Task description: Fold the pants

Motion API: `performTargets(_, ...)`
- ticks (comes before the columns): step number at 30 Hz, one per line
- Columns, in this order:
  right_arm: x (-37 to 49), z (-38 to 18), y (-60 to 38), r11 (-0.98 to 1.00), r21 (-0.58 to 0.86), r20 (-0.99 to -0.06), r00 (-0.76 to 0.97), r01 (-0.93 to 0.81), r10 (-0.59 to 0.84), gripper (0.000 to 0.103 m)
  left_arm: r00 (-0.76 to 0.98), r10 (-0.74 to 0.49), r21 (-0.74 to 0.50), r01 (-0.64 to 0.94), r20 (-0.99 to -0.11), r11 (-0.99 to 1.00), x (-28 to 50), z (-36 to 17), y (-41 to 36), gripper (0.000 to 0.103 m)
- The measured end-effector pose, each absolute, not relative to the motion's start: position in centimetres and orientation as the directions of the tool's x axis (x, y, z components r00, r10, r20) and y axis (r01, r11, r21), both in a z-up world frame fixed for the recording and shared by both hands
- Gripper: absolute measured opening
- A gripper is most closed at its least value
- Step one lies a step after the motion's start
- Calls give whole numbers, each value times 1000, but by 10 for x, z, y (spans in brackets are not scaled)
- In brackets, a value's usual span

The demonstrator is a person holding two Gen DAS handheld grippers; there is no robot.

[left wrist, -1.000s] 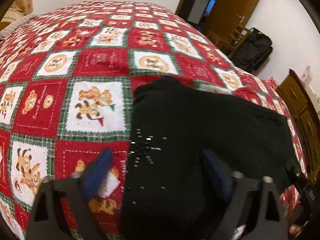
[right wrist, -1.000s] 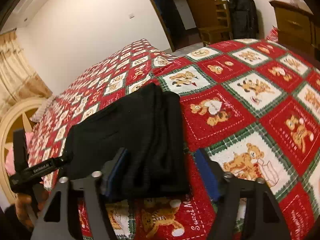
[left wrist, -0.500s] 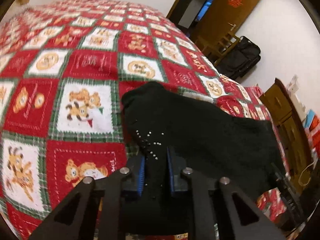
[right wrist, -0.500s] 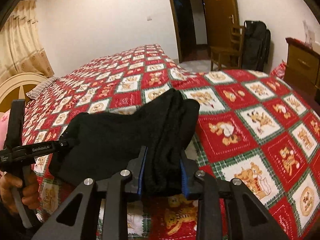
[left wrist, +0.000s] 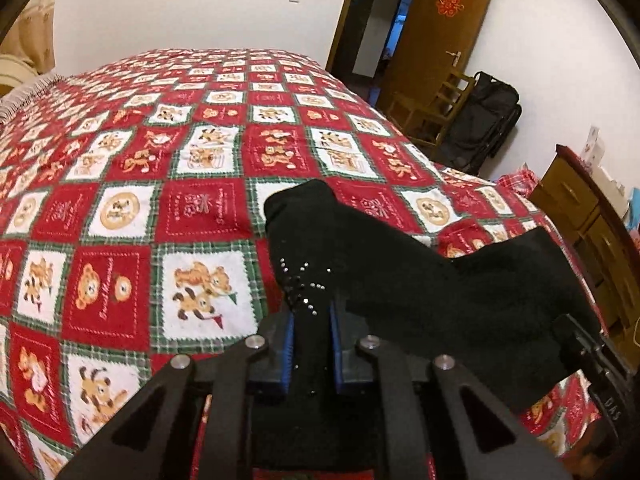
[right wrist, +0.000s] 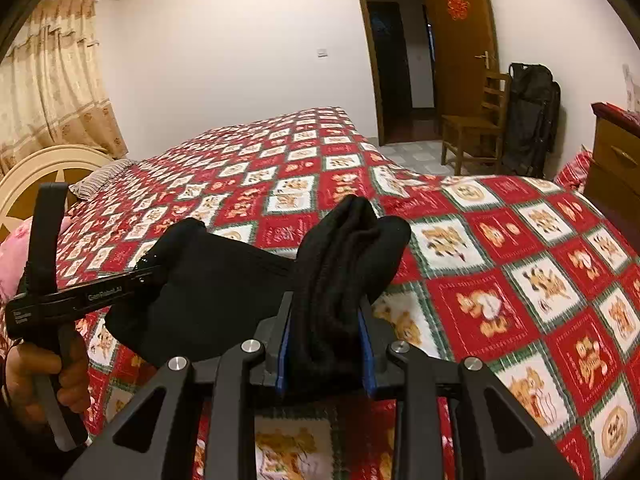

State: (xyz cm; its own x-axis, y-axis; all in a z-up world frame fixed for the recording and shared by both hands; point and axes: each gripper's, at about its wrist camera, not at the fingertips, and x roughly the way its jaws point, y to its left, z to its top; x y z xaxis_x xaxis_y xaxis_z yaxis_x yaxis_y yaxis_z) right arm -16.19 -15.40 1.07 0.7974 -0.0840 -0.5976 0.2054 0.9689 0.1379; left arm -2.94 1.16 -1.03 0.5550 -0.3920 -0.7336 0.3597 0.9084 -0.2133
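Note:
Folded black pants [left wrist: 420, 280] hang lifted above a bed with a red, white and green bear quilt [left wrist: 160, 200]. My left gripper [left wrist: 312, 320] is shut on the end with small shiny studs. In the right wrist view my right gripper [right wrist: 324, 320] is shut on the thick ribbed end of the pants [right wrist: 344, 260], which bulges up between the blue pads. The cloth sags between the two grips. My left gripper [right wrist: 148, 276] shows at the left of the right wrist view, held by a hand [right wrist: 36, 372]; my right gripper shows at the lower right edge of the left wrist view.
A cream headboard [right wrist: 44, 168] and a striped pillow [right wrist: 100, 180] lie at the bed's far end. Past the bed stand a wooden chair [right wrist: 476, 128], a black bag [right wrist: 532, 116], an open wooden door [right wrist: 460, 48] and a wooden dresser [left wrist: 592, 232].
Both grippers were open around the pants' ends lying flat on the quilt. They have shut on the cloth and lifted it, so both ends now hang off the bed.

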Motion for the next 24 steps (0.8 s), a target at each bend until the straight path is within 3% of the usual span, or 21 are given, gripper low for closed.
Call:
performTargets(8,-125,27,-140,978,152,-559,828,143,-34,29,623,-322,-140,324,-713,936,-7,7,20,15)
performTargets(24,-19,45,-78,993,112,-497,864,-27,79,29,716,-168,-106,132,-677,986,52,18,90,15)
